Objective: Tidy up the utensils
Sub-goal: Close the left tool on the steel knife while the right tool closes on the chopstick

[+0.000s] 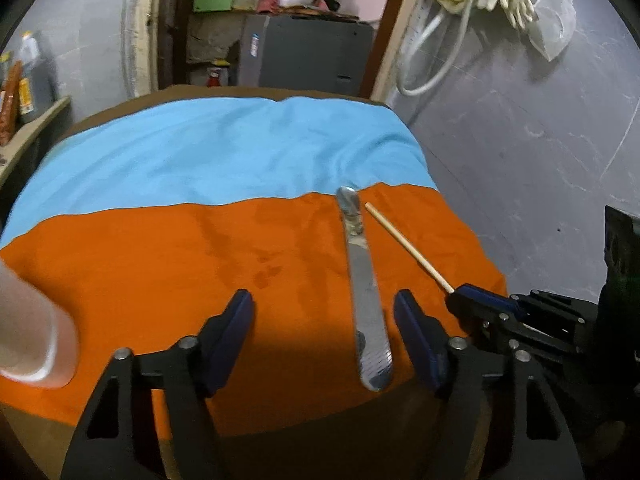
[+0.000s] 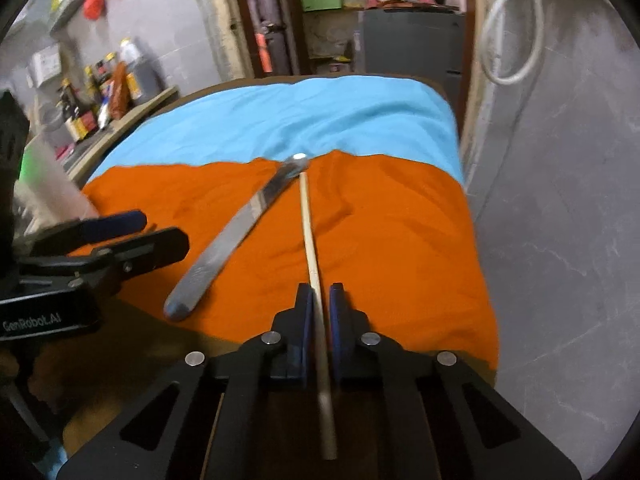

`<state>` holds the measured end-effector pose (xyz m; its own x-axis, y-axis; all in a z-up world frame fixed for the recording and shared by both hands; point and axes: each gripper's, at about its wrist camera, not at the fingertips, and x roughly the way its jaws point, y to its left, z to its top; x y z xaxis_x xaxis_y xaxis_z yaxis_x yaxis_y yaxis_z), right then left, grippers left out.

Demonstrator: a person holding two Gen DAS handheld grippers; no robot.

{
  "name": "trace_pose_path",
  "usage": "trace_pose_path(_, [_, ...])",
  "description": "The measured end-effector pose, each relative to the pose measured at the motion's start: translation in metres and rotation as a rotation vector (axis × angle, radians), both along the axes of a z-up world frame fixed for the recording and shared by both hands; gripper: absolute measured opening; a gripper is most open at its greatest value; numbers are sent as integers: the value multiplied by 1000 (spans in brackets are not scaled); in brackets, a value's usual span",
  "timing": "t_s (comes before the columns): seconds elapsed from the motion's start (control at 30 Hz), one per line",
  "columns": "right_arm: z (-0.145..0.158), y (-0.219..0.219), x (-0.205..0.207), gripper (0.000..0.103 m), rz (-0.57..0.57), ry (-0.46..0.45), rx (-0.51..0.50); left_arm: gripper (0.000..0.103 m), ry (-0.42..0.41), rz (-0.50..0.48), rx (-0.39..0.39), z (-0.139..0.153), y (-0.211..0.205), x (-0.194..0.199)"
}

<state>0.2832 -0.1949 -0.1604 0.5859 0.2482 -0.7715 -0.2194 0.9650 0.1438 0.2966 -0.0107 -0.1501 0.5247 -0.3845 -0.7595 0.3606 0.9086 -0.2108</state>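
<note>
The right gripper [image 2: 320, 300] pinches a wooden chopstick [image 2: 309, 224] between its pressed-together jaws, just right of the metal knife [image 1: 366, 292]. The left gripper [image 1: 324, 312] has its jaws spread around the knife's handle, pads not touching it. The knife lies on an orange cloth [image 1: 160, 264]; beyond it, a blue cloth [image 1: 224, 148].

Knife [image 1: 366, 292] lies on the cloth [image 1: 200, 276] covering the counter; chopstick [image 1: 408, 246] lies just right of it, converging at far ends.
</note>
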Motion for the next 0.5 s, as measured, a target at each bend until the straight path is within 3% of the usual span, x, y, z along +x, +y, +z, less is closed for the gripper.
trace_pose_path(0.2, [1,-13,1,5,-26,-4,19,44,35,-66,23,-5,-21,18])
trace_pose_path(0.5, [2,-16,4,5,-37,1,51,27,47,-84,142,-16,-47,43])
